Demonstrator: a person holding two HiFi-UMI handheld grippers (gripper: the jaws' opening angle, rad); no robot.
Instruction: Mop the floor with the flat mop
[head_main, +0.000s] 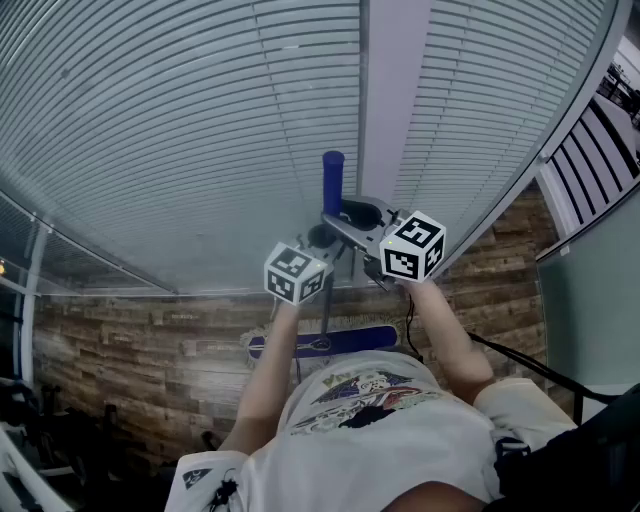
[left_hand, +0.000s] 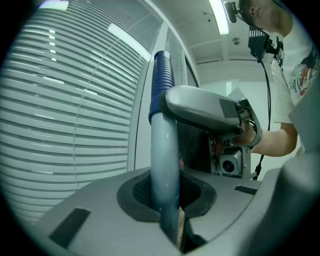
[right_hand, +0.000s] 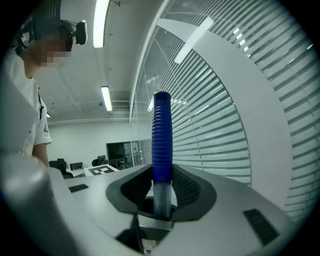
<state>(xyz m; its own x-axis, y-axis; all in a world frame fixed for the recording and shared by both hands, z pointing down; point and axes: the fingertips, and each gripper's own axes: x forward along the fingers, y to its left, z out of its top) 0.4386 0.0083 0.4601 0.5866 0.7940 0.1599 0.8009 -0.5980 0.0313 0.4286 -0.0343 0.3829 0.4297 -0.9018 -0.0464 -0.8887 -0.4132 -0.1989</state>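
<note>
Gripping the mop pole (left_hand: 164, 165) with both claws, I have it standing close to upright in front of me. My left claw (left_hand: 169, 215) is narrowed tight on the grey part of the pole, its pads pressing in from either side. My right claw (right_hand: 161, 200) is clamped on the same pole higher up, right where the ribbed blue grip (right_hand: 162, 135) ends. In the left gripper view, its grey body sits just above my left claw, hugging the pole under the blue section. From the head view, the 2 claws are close together, the right one slightly higher, and the blue grip pokes out beyond them. The mop head (head_main: 325, 343), a flat blue pad with a pale fringe, lies flat on the wood-patterned floor (head_main: 130, 350) straight ahead of my body. It is near the foot of the wall of horizontal blinds (head_main: 150, 120). A black cable (head_main: 520, 362) trails back along my right arm.
</note>
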